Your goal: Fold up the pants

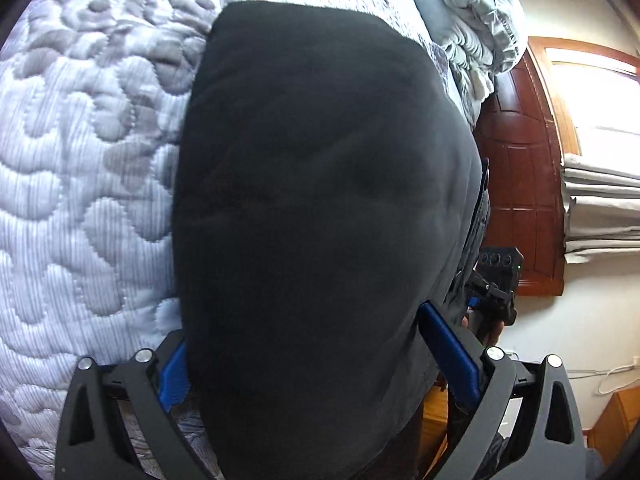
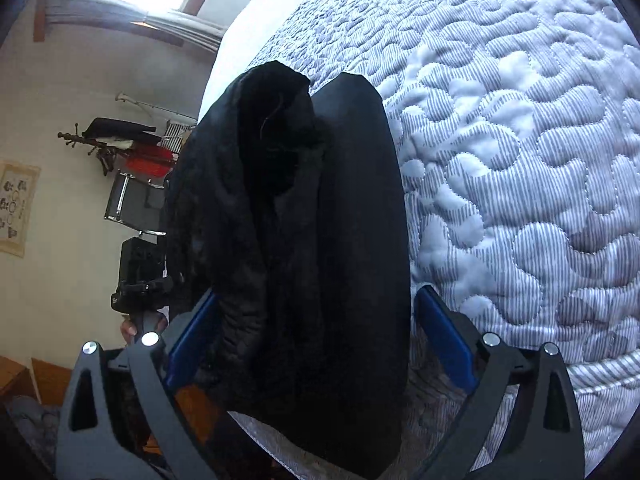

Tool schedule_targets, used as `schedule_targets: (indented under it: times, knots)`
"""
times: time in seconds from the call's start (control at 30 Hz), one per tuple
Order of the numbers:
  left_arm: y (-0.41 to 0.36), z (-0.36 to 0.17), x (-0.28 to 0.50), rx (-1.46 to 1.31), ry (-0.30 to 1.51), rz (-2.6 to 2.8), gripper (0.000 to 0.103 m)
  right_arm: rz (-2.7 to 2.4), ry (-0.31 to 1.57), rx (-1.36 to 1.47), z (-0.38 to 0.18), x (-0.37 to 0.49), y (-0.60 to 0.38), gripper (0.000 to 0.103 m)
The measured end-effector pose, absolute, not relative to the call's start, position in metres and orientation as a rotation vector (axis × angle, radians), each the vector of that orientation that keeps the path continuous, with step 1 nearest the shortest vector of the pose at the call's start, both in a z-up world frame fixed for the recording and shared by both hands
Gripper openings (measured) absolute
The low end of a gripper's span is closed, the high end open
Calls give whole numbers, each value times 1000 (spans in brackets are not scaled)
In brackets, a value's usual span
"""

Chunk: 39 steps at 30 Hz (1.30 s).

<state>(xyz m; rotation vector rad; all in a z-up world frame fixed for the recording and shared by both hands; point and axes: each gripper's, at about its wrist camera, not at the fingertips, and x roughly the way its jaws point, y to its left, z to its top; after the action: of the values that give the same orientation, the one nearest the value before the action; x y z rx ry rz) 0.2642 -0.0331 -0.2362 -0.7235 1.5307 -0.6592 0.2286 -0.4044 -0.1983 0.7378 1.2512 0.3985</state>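
Note:
The black pants [image 1: 320, 184] lie folded in a thick bundle on the quilted bed [image 1: 80, 184], near its edge. My left gripper [image 1: 312, 360] straddles the near end of the bundle with its jaws wide; the blue pads [image 1: 448, 348] stand beside the cloth and do not squeeze it. In the right wrist view the pants [image 2: 304, 220] show their stacked layers and a fuzzy lining. My right gripper [image 2: 316, 340] is open around that end, with a gap between its right pad [image 2: 440, 340] and the fabric. Each gripper's body shows at the edge of the other's view.
The blue-and-white quilt [image 2: 520, 160] covers the bed on the far side of the pants. A rolled duvet [image 1: 472, 20] lies at the head. Beyond the bed edge are a dark wooden door [image 1: 520, 160], a coat rack [image 2: 120, 140] and a wooden floor [image 2: 24, 376].

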Motion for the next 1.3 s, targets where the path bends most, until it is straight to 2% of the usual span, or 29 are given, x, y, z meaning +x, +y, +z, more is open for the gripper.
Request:
schedule_targets:
  times: [0.13,0.47,0.53,0.6,0.7,0.83,0.9,0.97,1.07,1.17,1.3]
  knots:
    - [-36,-237,269,-745,1555,-667,99,445,1255,764,-204,231,-409,101]
    - [-60,-250,273,-846,1629,-744,99,507,1275,847,-211,225,-429,101]
    - [-64,-248,272,-824,1627,-707,99,512,1260,816,-205,222,-427,97]
    - [-63,-246,270,-825,1609,-697,99,493,1252,778,-200,220,-425,82]
    - [-62,-244,266,-814,1559,-676,96,486,1227,808,-195,214,-431,68]
    - [-59,-240,264,-787,1531,-639,81,476,1203,787,-183,207,-428,55]
    - [-58,-238,263,-774,1509,-641,70,470,1193,771,-174,203,-419,49]
    - [-56,-235,263,-778,1486,-661,49,467,1186,758,-168,201,-414,46]
    - [-53,-231,264,-798,1466,-687,37,459,1171,742,-158,197,-408,42]
    - [-50,-230,261,-816,1441,-702,29,452,1151,733,-148,193,-403,38]
    - [-45,-221,253,-819,1367,-742,24,453,1123,746,-136,198,-392,36]
